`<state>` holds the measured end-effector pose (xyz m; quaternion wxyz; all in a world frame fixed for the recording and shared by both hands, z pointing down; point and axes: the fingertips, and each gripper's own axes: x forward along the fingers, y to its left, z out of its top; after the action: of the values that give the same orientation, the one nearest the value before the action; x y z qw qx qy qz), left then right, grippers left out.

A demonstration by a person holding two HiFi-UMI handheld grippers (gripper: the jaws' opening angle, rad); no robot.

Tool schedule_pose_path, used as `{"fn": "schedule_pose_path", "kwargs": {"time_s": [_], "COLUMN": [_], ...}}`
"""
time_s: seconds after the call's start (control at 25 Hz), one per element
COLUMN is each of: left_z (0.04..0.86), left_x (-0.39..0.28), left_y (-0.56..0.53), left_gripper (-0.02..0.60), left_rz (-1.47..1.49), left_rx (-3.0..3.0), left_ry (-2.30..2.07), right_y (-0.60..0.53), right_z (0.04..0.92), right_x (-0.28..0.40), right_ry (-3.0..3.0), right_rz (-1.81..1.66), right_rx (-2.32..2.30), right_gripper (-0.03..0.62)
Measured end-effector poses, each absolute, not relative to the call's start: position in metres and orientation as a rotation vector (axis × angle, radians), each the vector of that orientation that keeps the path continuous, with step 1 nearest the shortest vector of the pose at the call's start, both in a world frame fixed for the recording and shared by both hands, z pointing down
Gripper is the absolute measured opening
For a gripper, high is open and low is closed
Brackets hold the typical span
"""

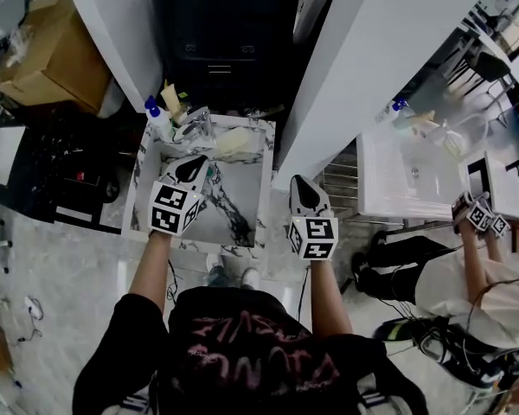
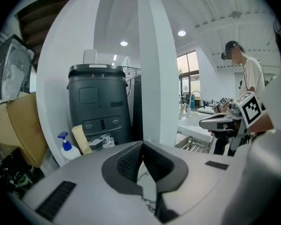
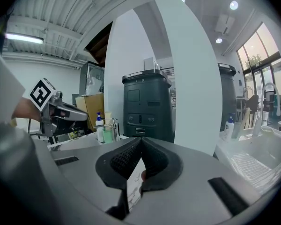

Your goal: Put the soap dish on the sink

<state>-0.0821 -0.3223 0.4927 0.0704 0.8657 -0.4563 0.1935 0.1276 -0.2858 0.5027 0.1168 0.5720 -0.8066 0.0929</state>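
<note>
Left gripper (image 1: 193, 168) and right gripper (image 1: 302, 185) both clenched empty at the sink (image 1: 265, 199); going in unopened by the faucet (image 1: 199, 124) could topple the pump bottle (image 1: 158, 119).

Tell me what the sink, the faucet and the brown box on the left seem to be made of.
The sink looks like white marble or marble-look stone: smooth, with dark grey veins. The faucet looks like polished metal: silvery, with bright glints. The box looks like plain cardboard: matte brown, with folded flaps.
</note>
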Motion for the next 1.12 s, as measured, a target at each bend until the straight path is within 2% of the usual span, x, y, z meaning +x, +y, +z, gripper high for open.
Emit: {"fn": "schedule_pose_path", "kwargs": {"time_s": [0.44,1.12], "left_z": [0.458,0.449], "left_x": [-0.103,-0.097], "left_y": [-0.292,-0.290], "left_gripper": [0.015,0.015], "left_rz": [0.385,0.411], "left_rx": [2.564,2.614], "left_ry": [-1.514,-1.513], "right_y": [-0.274,-0.277], "right_z": [0.482,0.475], "right_x": [0.131,0.128], "right_ry": [-2.401,-2.410], "right_rz": [0.232,0.196], "right_rx": [1.677,1.671], "right_gripper": [0.009,0.008]}}
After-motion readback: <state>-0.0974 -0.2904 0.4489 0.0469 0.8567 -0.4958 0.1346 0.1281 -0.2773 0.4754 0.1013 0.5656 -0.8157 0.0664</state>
